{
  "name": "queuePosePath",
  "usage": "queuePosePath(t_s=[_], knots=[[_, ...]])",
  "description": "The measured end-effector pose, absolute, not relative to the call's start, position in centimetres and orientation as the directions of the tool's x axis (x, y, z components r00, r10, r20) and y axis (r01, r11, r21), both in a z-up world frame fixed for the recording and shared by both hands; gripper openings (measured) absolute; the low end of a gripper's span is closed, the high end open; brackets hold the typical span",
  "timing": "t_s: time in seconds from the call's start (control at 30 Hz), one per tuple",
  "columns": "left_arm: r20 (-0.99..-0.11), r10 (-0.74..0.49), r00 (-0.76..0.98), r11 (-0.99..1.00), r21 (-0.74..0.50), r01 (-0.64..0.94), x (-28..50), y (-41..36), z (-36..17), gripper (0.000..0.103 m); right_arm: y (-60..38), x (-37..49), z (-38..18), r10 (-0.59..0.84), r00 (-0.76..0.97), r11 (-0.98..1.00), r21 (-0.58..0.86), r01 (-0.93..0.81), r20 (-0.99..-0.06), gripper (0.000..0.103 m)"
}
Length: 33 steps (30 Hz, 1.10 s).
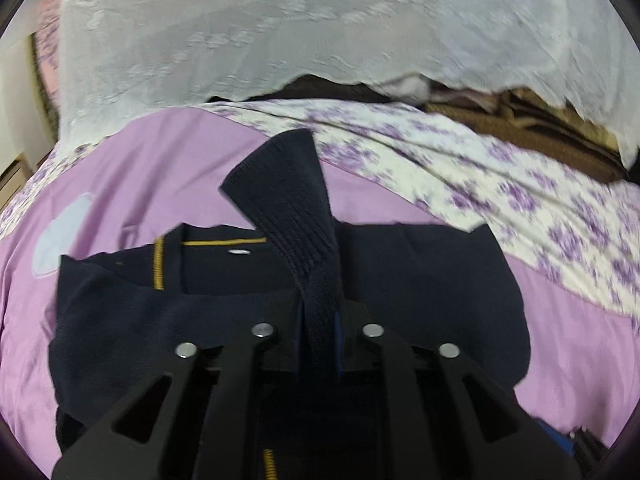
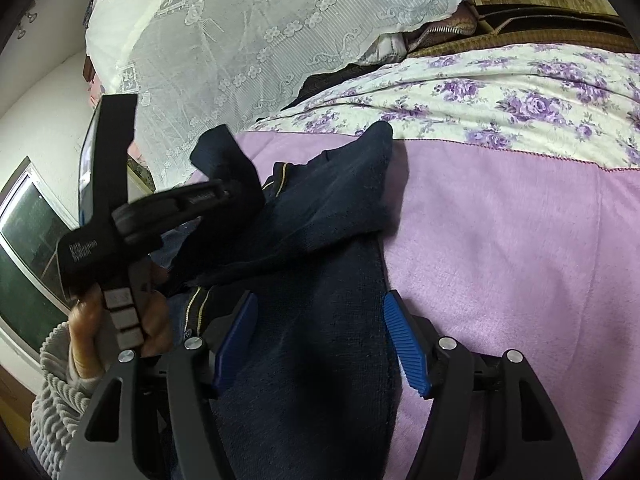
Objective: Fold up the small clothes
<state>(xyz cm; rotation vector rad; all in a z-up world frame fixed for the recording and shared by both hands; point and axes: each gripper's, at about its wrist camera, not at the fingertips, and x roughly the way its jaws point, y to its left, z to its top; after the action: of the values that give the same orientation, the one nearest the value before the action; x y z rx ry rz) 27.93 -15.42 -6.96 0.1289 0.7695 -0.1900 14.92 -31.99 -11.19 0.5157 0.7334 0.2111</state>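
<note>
A small navy knit cardigan [image 1: 420, 280] with yellow trim lies on the lilac bedspread [image 1: 140, 168]. My left gripper [image 1: 320, 332] is shut on the cardigan's ribbed sleeve cuff [image 1: 280, 196], which sticks up and forward from the jaws above the garment. In the right wrist view the cardigan [image 2: 320, 240] lies below my right gripper [image 2: 320, 340], whose blue pads [image 2: 404, 340] stand wide apart over the cloth, holding nothing. The left gripper [image 2: 224, 196] shows at the left of that view, gripping the sleeve, with the hand [image 2: 120, 320] on its handle.
A floral purple-and-white sheet [image 1: 500, 184] lies beyond the lilac spread. A white lace cover [image 1: 280, 32] drapes over piled bedding at the back. A pale patch [image 1: 60, 236] sits on the spread at left. A window [image 2: 28, 248] is at far left.
</note>
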Motion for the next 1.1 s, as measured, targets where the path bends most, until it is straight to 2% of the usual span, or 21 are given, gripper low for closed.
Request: queuePosePath(t_s=[0.03, 0.1, 0.27, 0.37, 0.43, 0.5, 0.67, 0.77, 0.93, 1.1], knots=[[-0.707, -0.130, 0.695, 0.972, 0.049, 0.231, 27.8, -15.7, -7.1, 0.044, -32.0, 15.0, -11.2, 0.360, 0.728, 0.854, 0.520, -0.006, -0.584, 0.067], [-0.692, -0.128, 0.711, 0.971, 0.057, 0.231, 27.3, -15.9, -6.7, 0.073, -32.1, 15.0, -11.3, 0.362, 0.727, 0.852, 0.524, -0.004, -0.583, 0.067], [-0.681, -0.170, 0.712, 0.964, 0.035, 0.264, 26.3, -14.5, -4.6, 0.077, -32.1, 15.0, -11.2, 0.364, 0.730, 0.849, 0.528, -0.005, -0.578, 0.067], [-0.631, -0.119, 0.766, 0.969, 0.096, 0.229, 24.9, -11.9, -2.9, 0.092, -32.1, 15.0, -11.1, 0.366, 0.737, 0.847, 0.531, -0.011, -0.569, 0.067], [-0.579, -0.049, 0.814, 0.974, 0.155, 0.168, 23.6, -9.0, -2.1, 0.094, -32.1, 14.9, -11.0, 0.366, 0.740, 0.848, 0.530, -0.016, -0.564, 0.067], [-0.566, -0.007, 0.824, 0.976, 0.175, 0.129, 22.7, -5.8, -1.9, 0.095, -32.0, 14.9, -11.0, 0.365, 0.739, 0.849, 0.527, -0.016, -0.566, 0.067], [-0.597, 0.049, 0.801, 0.993, 0.115, 0.025, 22.1, 1.5, -2.7, 0.095, -32.3, 14.6, -10.8, 0.364, 0.752, 0.845, 0.534, -0.019, -0.550, 0.067], [-0.629, 0.062, 0.775, 0.995, 0.104, 0.005, 21.7, 4.2, -4.4, 0.095, -32.9, 14.0, -9.9, 0.363, 0.782, 0.829, 0.558, -0.024, -0.506, 0.065], [-0.584, 0.105, 0.805, 0.979, 0.204, 0.020, 20.2, 4.6, -6.2, 0.095, -34.4, 15.4, -8.7, 0.447, 0.780, 0.703, 0.712, -0.003, -0.439, 0.052], [-0.504, 0.217, 0.836, 0.917, 0.398, 0.002, 20.1, 1.7, -8.3, 0.095, -34.1, 18.7, -8.6, 0.450, 0.755, 0.667, 0.742, 0.072, -0.477, 0.051]])
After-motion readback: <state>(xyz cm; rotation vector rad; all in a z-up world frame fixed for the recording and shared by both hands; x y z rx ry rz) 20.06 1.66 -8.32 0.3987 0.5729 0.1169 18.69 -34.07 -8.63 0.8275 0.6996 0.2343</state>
